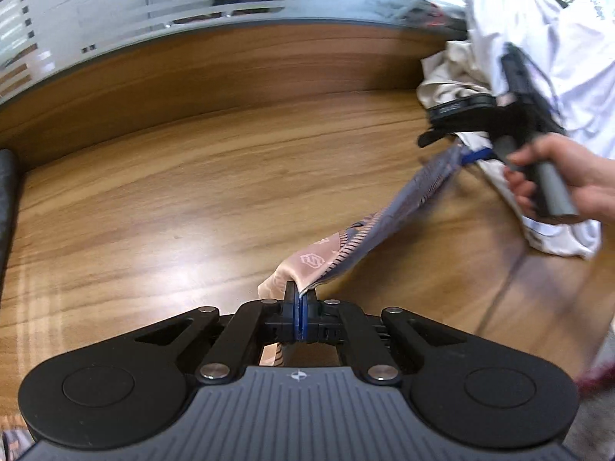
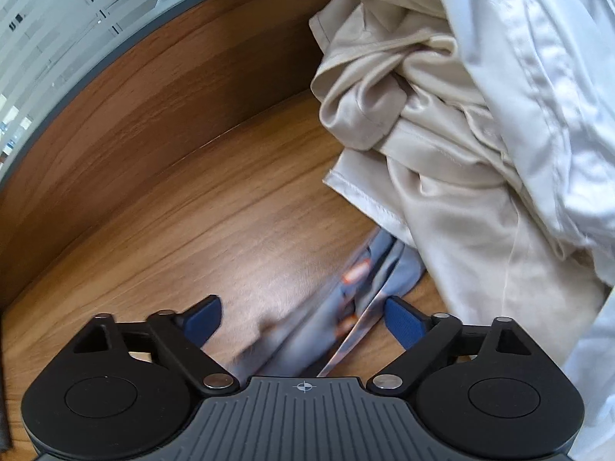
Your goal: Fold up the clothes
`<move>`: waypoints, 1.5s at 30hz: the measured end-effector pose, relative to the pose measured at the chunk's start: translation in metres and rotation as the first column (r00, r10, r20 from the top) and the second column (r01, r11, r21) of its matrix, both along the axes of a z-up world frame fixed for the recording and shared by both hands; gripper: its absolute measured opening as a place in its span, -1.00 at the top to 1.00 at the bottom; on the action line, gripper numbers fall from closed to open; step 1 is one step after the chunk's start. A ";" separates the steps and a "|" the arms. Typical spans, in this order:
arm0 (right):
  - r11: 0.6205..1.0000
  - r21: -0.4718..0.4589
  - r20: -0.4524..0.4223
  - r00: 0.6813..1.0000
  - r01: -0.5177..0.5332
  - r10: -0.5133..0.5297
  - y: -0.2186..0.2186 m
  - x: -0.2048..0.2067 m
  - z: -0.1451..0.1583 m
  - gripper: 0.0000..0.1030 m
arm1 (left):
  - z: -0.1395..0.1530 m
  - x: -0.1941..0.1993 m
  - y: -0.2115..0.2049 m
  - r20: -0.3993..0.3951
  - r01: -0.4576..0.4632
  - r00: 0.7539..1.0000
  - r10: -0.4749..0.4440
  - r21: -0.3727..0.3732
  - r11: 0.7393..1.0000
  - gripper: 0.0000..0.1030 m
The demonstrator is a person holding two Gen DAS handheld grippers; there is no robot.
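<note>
Patterned pink-and-blue cloth [image 1: 369,226] is pinched at one corner between the pads of my left claw [image 1: 299,303], which is clamped on it, and stretches away up to the right toward my right claw [image 2: 303,320]. That one stands apart, the blurred cloth [image 2: 307,326] lying between its pads without being pressed. Beyond and right of it lies a heap of cream and white garments [image 2: 461,123] on the wooden surface [image 1: 173,199].

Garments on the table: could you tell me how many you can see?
3: patterned scarf in the left gripper; beige satin garment and white shirt piled together. More may be hidden.
</note>
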State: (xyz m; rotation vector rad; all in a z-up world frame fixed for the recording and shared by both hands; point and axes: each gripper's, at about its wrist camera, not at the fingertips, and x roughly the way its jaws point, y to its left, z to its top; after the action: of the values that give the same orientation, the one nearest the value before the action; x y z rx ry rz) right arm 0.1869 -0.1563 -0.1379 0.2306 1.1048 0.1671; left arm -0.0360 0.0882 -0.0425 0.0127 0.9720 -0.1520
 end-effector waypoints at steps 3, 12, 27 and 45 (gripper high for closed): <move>0.995 -0.085 0.024 0.998 -0.057 0.059 0.010 -0.003 0.002 0.77 | -0.001 -0.010 -0.004 0.007 0.009 1.000 -0.009 -0.001 1.000 0.98; 0.910 -0.290 0.148 0.925 -0.297 0.349 0.054 -0.076 0.027 0.93 | -0.022 -0.021 0.044 -0.002 -0.149 0.989 0.150 0.055 0.987 0.98; 0.847 -0.241 0.108 0.854 -0.474 0.509 0.186 -0.219 0.052 0.92 | -0.006 -0.094 0.208 0.051 -0.264 0.964 0.259 0.220 0.939 0.98; 0.852 -0.036 0.084 0.848 -0.523 0.524 0.271 -0.295 0.056 -0.13 | -0.021 -0.158 0.346 0.021 -0.404 0.904 0.427 0.367 0.838 0.97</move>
State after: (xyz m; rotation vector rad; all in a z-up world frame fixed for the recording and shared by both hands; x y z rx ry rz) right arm -0.1078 0.1148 -0.0823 -0.0981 1.0560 0.6556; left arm -0.1937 0.4344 -0.0636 0.1373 1.0318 0.4373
